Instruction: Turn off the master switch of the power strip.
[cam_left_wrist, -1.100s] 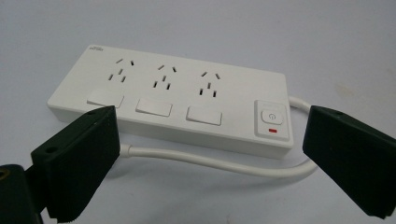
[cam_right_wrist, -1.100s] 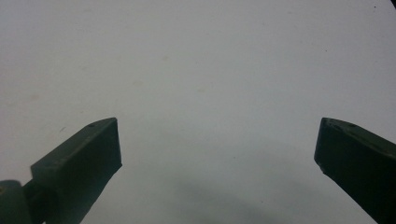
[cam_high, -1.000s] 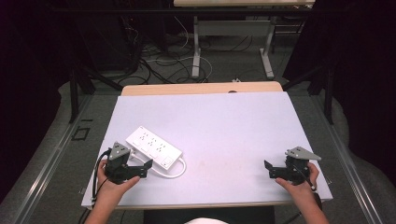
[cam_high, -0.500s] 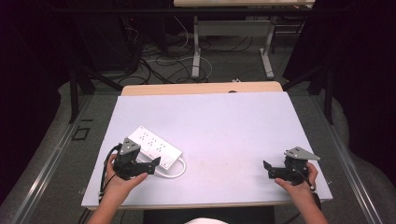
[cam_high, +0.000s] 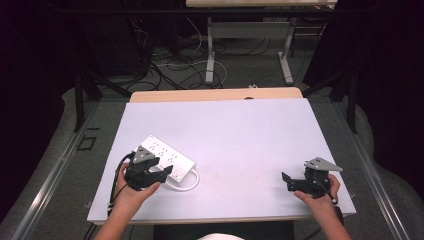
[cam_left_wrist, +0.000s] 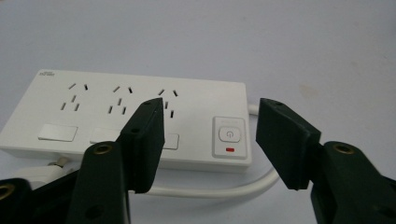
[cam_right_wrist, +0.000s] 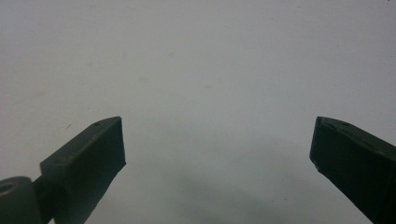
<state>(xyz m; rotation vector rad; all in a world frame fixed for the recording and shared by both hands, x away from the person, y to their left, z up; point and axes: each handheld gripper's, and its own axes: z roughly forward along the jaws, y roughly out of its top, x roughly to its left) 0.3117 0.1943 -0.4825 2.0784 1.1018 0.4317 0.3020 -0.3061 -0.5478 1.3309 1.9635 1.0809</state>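
- The left gripper (cam_high: 167, 172) was near the left side of the white surface (cam_high: 240, 130). Its jaws were apart and held nothing.
- A white power strip (cam_high: 167, 156) lay flat on the surface, just in front of that gripper. It did not look like they touched.
- In the left gripper view, the strip's end with the power button (cam_left_wrist: 229, 135) sat between the two jaws. I think the gripper was lined up there so it could grab that end.
- A white cord (cam_high: 187, 184) curled out from the strip.
- The right gripper (cam_high: 286, 181) was far away at the right side. Its jaws were wide apart over bare surface, probably waiting.
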